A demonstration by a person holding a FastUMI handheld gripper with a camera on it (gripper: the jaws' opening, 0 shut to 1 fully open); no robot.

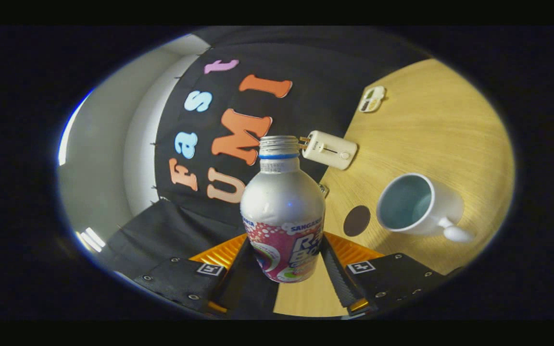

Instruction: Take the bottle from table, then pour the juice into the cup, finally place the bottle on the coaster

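bottle (283, 211): matt silvery metal, threaded neck, glossy printed wrap below
cup (419, 205): smooth glazed ceramic
table (431, 125): wood-grain top, low sheen
coaster (357, 220): dark, flat, matt
fingers (337, 276): ribbed inner faces pressed the bottle's wrap

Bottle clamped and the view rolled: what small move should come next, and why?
Probably carry the bottle sideways until its open mouth is over the white cup. The gripper has both fingers pressed on the bottle's sides, the cap is off, and the cup stands apart on the table, beside the dark coaster, so tipping further now would likely spill.
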